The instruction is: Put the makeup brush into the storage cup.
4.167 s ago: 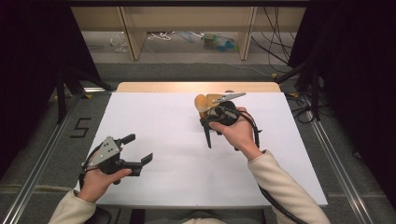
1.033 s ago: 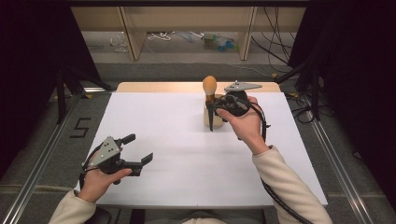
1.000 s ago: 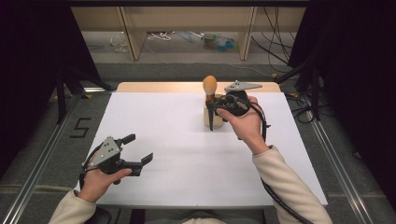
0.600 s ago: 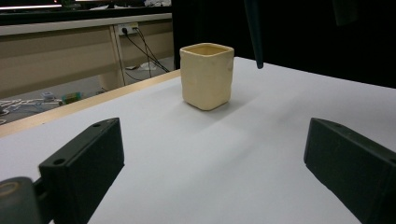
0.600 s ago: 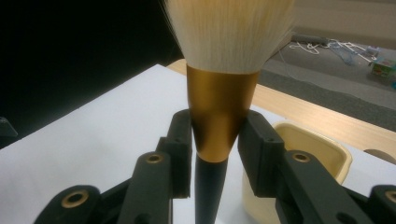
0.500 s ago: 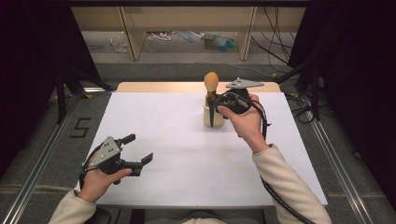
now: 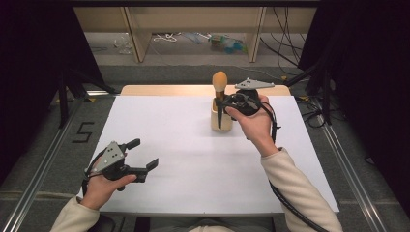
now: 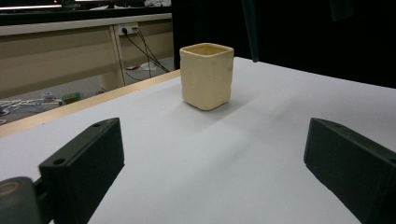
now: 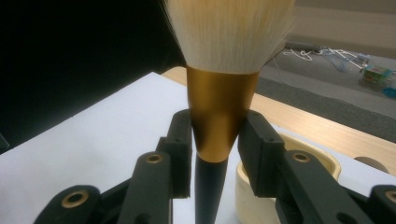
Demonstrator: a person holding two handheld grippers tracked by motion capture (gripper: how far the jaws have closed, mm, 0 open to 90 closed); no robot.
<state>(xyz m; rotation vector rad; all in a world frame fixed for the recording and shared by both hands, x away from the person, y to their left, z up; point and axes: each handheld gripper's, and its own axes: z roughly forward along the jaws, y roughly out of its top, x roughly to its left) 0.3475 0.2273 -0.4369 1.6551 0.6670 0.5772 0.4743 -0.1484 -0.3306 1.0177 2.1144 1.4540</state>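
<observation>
A makeup brush (image 7: 219,80) with a pale tuft and a gold collar (image 9: 222,107) stands upright, tuft up. My right gripper (image 7: 221,98) is shut on that collar (image 9: 215,135), pads on both sides. The dark handle hangs down close to a cream square cup (image 7: 214,117) at the table's far middle. In the right gripper view the handle passes left of the cup's rim (image 9: 308,156). The left gripper view shows the cup (image 8: 207,77) as empty, with the handle tip (image 8: 251,32) hanging to its right. My left gripper (image 7: 143,153) rests open and empty at the front left (image 8: 217,161).
A white sheet (image 7: 193,159) covers the table, with a wooden strip (image 7: 159,90) along the far edge. Metal rails run along both sides, and a black "5" (image 7: 82,132) is marked on the floor at left. Cables and a shelf lie beyond the table.
Since the oldest frame, the right gripper has turned the brush from tilted to upright and carried it farther back by the cup. Over the last second nothing visibly moved. The left gripper stayed put.
</observation>
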